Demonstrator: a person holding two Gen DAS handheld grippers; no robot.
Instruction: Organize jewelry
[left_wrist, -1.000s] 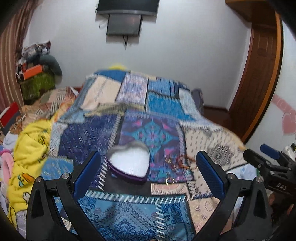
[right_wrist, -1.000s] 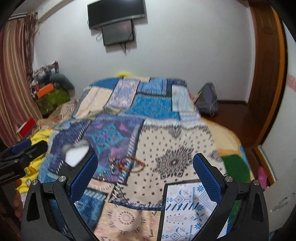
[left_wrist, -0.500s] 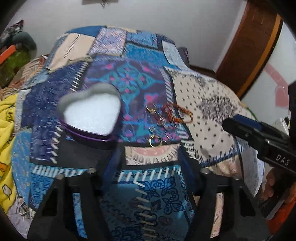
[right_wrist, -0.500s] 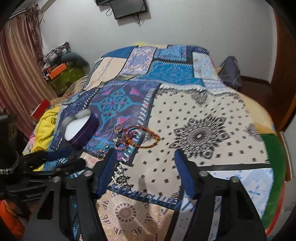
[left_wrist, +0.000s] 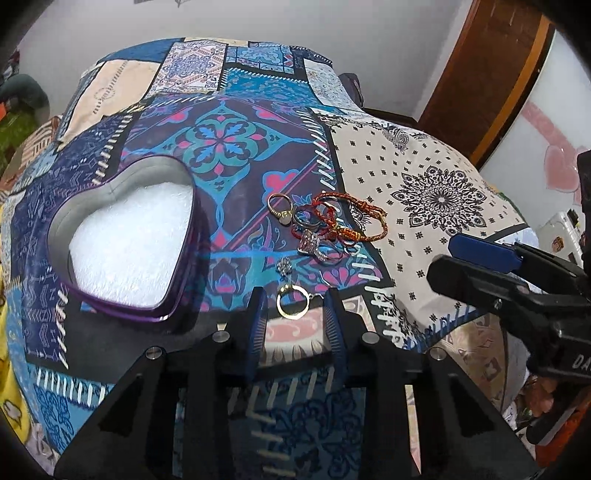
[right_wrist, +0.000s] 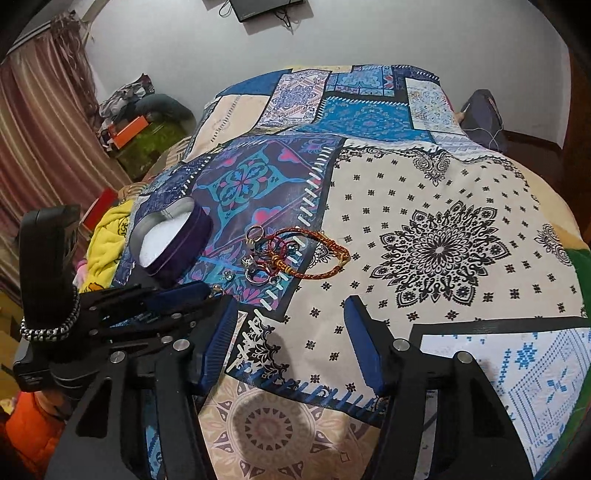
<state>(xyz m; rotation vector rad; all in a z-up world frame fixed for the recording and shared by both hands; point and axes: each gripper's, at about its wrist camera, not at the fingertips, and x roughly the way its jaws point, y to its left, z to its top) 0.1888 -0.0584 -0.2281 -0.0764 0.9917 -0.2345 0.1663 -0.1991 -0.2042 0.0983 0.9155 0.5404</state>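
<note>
A purple heart-shaped tin (left_wrist: 122, 242) with white padding lies open on the patchwork bed cover; it also shows in the right wrist view (right_wrist: 168, 240). A pile of rings and red-orange braided bracelets (left_wrist: 328, 221) lies to its right, also in the right wrist view (right_wrist: 295, 254). A gold hoop ring (left_wrist: 293, 303) lies nearest. My left gripper (left_wrist: 295, 306) is open with its jaws partly closed either side of the hoop ring, not touching it. My right gripper (right_wrist: 291, 314) is open and empty, low over the cover, below the pile. It shows at the right of the left wrist view (left_wrist: 480, 254).
The bed cover (right_wrist: 443, 240) fills both views. A yellow blanket (right_wrist: 110, 236) lies at the bed's left edge. Clutter and a curtain (right_wrist: 37, 155) stand at the left wall, a wooden door (left_wrist: 480, 74) at the right.
Both grippers dropped and moved in toward the jewelry. The left jaws narrowed around the gold hoop ring. The right jaws also narrowed somewhat.
</note>
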